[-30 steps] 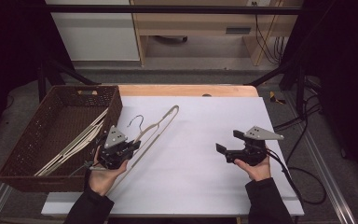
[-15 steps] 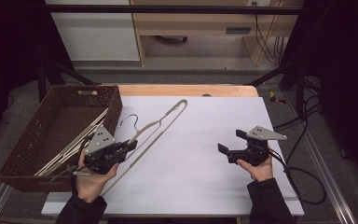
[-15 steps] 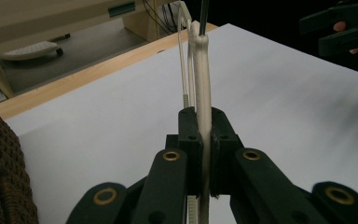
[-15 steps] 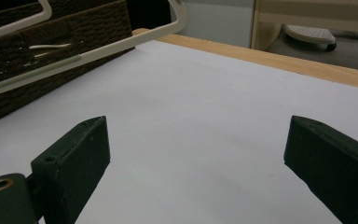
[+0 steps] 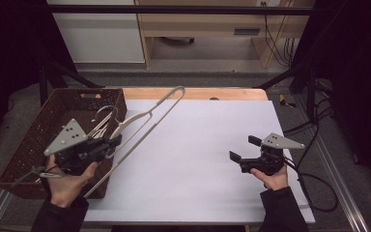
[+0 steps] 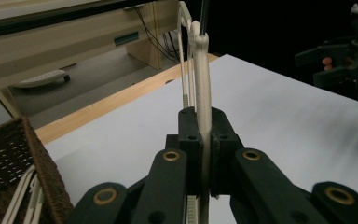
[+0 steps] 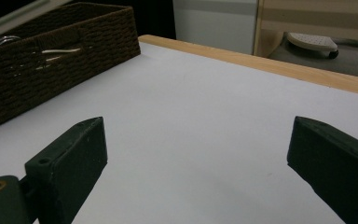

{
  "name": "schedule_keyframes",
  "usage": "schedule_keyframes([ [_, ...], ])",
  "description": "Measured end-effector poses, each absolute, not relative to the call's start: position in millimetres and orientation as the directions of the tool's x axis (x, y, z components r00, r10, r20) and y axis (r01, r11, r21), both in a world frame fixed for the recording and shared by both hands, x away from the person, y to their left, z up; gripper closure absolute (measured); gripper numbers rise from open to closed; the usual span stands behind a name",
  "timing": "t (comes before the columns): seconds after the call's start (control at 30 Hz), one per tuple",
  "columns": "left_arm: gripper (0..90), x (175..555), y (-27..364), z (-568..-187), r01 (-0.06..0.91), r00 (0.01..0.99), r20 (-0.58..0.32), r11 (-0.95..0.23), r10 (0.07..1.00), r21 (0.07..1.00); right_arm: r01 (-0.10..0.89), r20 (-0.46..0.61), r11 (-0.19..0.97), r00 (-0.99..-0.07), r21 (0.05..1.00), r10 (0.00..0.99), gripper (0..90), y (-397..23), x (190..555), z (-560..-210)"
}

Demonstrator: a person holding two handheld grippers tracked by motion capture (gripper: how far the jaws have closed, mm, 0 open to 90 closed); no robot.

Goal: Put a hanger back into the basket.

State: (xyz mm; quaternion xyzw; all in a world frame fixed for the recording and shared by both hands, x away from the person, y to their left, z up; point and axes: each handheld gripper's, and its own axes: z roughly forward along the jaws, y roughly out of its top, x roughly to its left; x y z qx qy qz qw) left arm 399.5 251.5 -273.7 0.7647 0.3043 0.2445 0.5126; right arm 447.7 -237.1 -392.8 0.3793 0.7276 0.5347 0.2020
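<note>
A cream clothes hanger [image 5: 147,116] with a metal hook is held off the white table sheet [image 5: 198,145], its long end slanting up and away toward the table's far edge. My left gripper [image 5: 112,143] is shut on the hanger's neck, above the near right corner of the brown wicker basket [image 5: 34,140]. In the left gripper view the hanger [image 6: 203,88] runs upright between the closed jaws of that gripper [image 6: 204,140]. My right gripper [image 5: 240,148] hovers low at the right of the sheet. Its jaws have just been opening and stand wide, with nothing between them [image 7: 196,140].
More cream hangers [image 5: 99,126] lie in the basket, which shows at the upper left of the right gripper view [image 7: 51,70]. A wooden table edge [image 5: 198,93] runs along the far side. Cables [image 5: 314,179] trail off the right side.
The left hand has lifted the hanger off the sheet and carried it left, over the basket's corner. The right hand has stayed where it was, its jaws slightly wider.
</note>
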Motion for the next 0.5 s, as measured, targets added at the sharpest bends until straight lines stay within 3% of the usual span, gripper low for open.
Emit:
schedule_keyframes([
  [0.5,85.9,421.9,312.3,-229.9,0.175,0.683,0.090,-0.282,0.725,0.943,0.345,0.123,0.121,-0.609,0.931,0.784,4.4,-247.9,441.1,-394.5],
])
